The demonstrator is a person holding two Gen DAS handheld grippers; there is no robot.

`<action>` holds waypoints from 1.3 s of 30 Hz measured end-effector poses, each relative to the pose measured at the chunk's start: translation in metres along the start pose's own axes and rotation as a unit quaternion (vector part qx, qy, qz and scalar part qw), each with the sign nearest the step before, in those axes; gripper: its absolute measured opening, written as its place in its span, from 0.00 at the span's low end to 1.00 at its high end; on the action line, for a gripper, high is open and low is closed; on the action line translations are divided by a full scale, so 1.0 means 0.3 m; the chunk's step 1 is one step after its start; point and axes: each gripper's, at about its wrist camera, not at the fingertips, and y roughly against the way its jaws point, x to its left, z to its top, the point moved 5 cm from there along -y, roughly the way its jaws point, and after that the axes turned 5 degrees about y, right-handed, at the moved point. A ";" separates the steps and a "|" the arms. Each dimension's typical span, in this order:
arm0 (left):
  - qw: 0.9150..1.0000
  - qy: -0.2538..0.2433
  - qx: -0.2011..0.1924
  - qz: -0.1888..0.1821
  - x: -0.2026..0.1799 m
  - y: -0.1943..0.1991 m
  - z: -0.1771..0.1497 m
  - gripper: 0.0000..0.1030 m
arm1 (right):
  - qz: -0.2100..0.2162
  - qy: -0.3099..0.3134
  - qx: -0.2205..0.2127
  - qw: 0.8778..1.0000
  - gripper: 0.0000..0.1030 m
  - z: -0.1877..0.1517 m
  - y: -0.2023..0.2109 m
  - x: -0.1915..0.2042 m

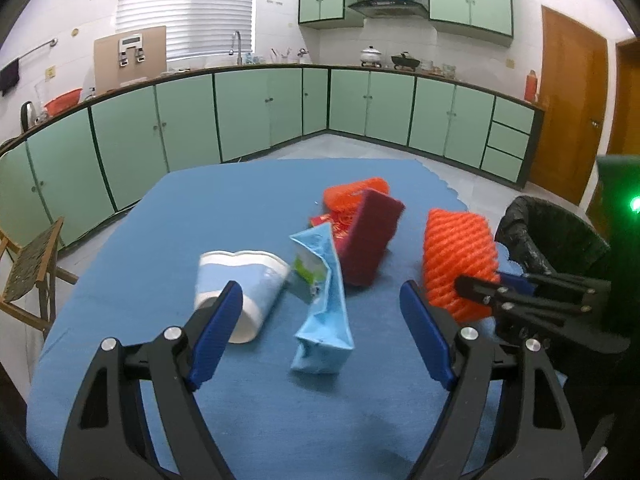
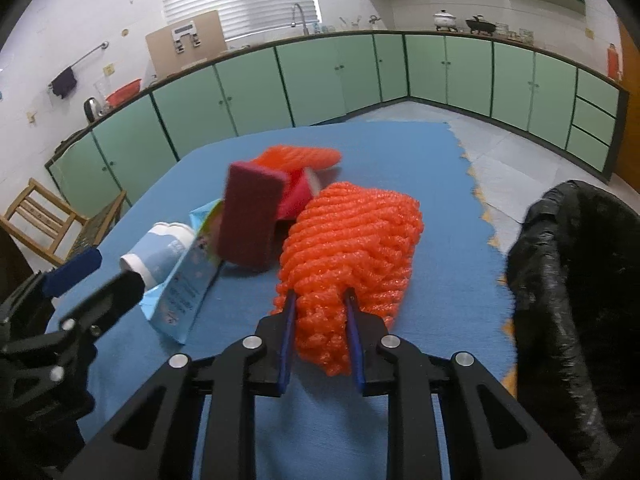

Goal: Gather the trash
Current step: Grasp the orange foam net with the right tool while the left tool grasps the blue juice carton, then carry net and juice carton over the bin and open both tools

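Jaws of the right gripper [image 2: 320,304] clamp the orange foam net [image 2: 352,236], probably bound for the black-lined bin [image 2: 576,280] at right; left gripper [image 1: 320,304] jaws apart over the blue carton [image 1: 324,312].

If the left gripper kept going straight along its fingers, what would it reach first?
Most likely the crumpled light-blue carton, lying between the open left gripper fingers' line ahead. The white cup sits just left of that line; depth is uncertain.

Green kitchen cabinets [image 1: 256,112], white blinds [image 1: 188,4], wooden door [image 1: 572,108], wooden chair [image 2: 52,220]
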 end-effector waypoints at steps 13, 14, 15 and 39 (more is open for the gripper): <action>0.999 -0.007 0.036 0.027 -0.040 -0.142 -0.021 0.63 | -0.024 -0.007 -0.007 1.000 0.22 -0.014 0.048 -0.087; 0.999 -0.005 0.037 0.028 -0.039 -0.148 -0.016 0.61 | -0.024 -0.008 -0.008 1.000 0.22 -0.014 0.051 -0.093; 0.999 -0.003 0.039 0.028 -0.038 -0.154 -0.014 0.59 | -0.025 -0.010 -0.009 1.000 0.22 -0.014 0.054 -0.097; 0.999 0.019 0.045 0.006 0.002 -0.114 0.014 0.07 | -0.023 -0.008 -0.023 0.999 0.22 -0.003 0.117 -0.087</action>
